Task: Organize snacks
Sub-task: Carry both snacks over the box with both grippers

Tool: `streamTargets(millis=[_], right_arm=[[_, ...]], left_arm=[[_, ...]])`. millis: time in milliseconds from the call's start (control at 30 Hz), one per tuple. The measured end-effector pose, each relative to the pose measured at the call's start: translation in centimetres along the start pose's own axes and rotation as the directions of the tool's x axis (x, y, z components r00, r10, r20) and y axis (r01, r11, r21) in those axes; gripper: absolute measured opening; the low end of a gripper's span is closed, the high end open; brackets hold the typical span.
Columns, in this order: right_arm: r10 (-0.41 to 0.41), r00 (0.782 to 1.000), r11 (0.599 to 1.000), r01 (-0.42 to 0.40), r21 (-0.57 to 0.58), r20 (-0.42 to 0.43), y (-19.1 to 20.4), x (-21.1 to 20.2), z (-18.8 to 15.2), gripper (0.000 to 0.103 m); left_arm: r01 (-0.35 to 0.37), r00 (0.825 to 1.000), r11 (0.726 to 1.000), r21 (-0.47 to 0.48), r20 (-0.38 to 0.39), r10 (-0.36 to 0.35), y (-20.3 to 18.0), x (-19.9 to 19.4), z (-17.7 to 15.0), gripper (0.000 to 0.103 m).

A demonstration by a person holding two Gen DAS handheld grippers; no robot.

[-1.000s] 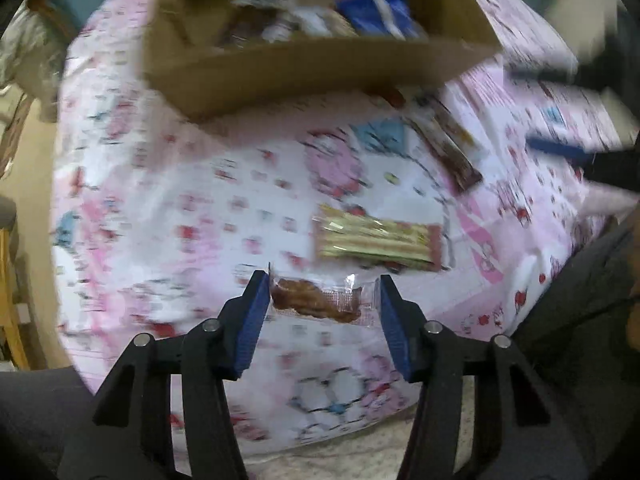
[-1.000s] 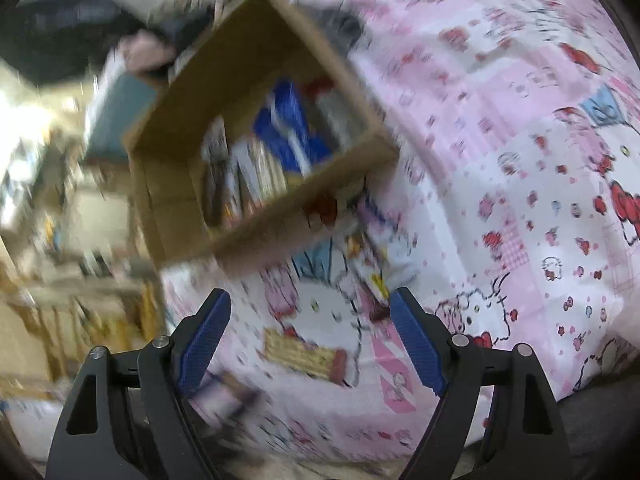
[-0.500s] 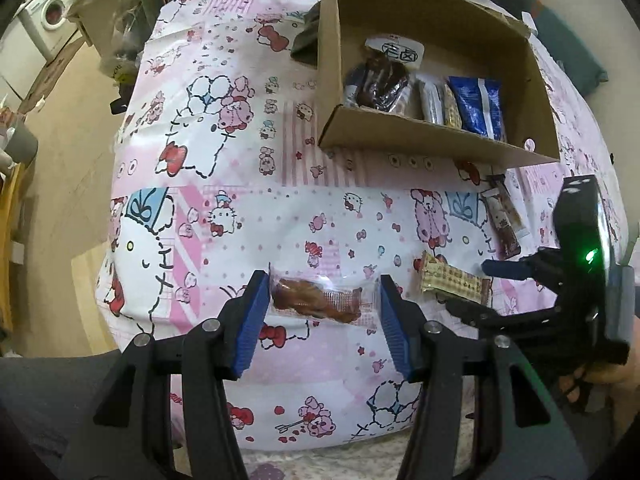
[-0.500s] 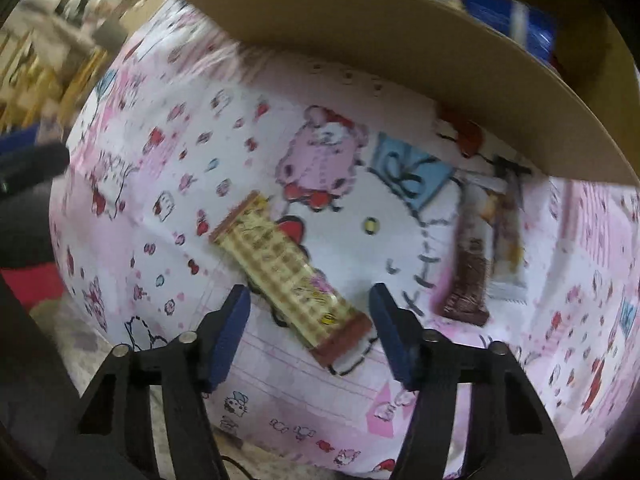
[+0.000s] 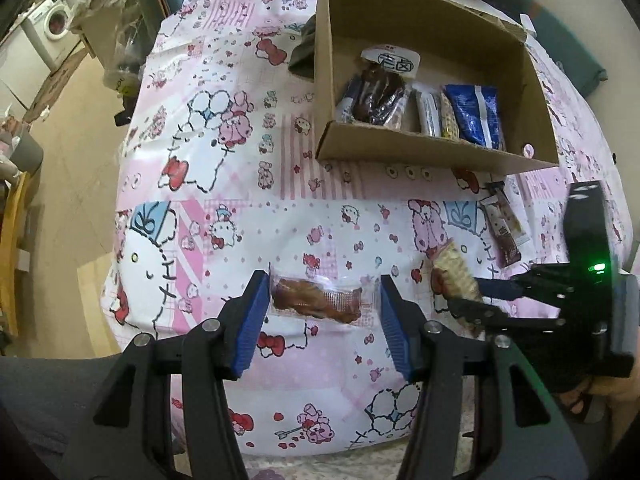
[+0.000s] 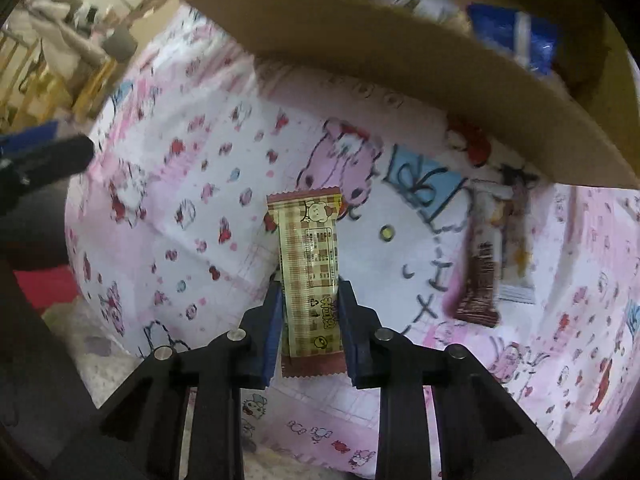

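Note:
My left gripper (image 5: 323,290) is shut on a clear-wrapped brown pastry snack (image 5: 312,302), held crosswise above the pink cartoon-print cloth (image 5: 224,208). My right gripper (image 6: 310,292) points down with its jaws closing, and its blue pads press both sides of a beige checkered wafer bar (image 6: 308,240). In the left wrist view the right gripper (image 5: 460,298) holds that wafer bar (image 5: 454,270) tilted up off the cloth. An open cardboard box (image 5: 400,148) behind holds a dark brown bag (image 5: 378,92), a blue packet (image 5: 476,116) and other snacks.
Two bars lie side by side on the cloth just in front of the box: a brown one (image 6: 482,280) and a paler one (image 6: 516,256). The box's front wall (image 6: 400,60) rises close ahead of the right gripper. Floor and furniture lie beyond the cloth's left edge.
The right gripper swung over the wafer bar, rolled in line with it and closed on it. The left gripper drew back from the box, still holding the pastry snack.

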State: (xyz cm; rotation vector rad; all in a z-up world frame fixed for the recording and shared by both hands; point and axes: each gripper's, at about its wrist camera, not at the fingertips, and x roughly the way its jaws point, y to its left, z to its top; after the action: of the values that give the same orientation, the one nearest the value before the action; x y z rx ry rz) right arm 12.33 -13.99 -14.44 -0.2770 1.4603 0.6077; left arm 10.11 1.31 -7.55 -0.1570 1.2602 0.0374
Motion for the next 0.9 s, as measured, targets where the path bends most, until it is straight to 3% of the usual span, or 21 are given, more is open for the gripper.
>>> streamTargets(millis=[167, 300, 500, 633, 767, 900], right_arm=[[0.077, 0.993, 0.996, -0.081, 0.046, 0.093, -0.8, -3.0, -0.4, 0.028], [0.12, 0.973, 0.987, -0.138, 0.078, 0.197, -1.1, -5.9, -0.5, 0.028], [0.177, 0.91, 0.959, -0.245, 0.14, 0.374, -3.2, -11.1, 0.1, 0.028], [0.166, 0.879, 0.937, -0.282, 0.206, 0.447, -4.9, -13.3, 1.1, 0.028], [0.085, 0.874, 0.953, -0.212, 0.219, 0.478, -6.4, -14.3, 2.5, 0.028], [0.077, 0.874, 0.941, -0.224, 0.256, 0.48, -8.4, -13.7, 4.3, 0.028]], left_arm=[[-0.013, 0.999, 1.0, -0.01, 0.042, 0.013, -0.4, -1.3, 1.2, 0.05], [-0.023, 0.996, 1.0, -0.013, 0.091, 0.024, -0.9, -2.5, 2.9, 0.05], [-0.038, 0.99, 0.999, 0.014, 0.136, 0.035, -1.4, -3.3, 6.1, 0.05], [-0.041, 0.986, 0.998, 0.037, 0.163, 0.035, -1.9, -3.6, 8.5, 0.05], [-0.036, 0.984, 0.998, 0.058, 0.178, 0.025, -2.7, -3.4, 10.4, 0.05], [-0.028, 0.984, 0.995, 0.094, 0.177, 0.011, -4.1, -2.6, 12.0, 0.05]])
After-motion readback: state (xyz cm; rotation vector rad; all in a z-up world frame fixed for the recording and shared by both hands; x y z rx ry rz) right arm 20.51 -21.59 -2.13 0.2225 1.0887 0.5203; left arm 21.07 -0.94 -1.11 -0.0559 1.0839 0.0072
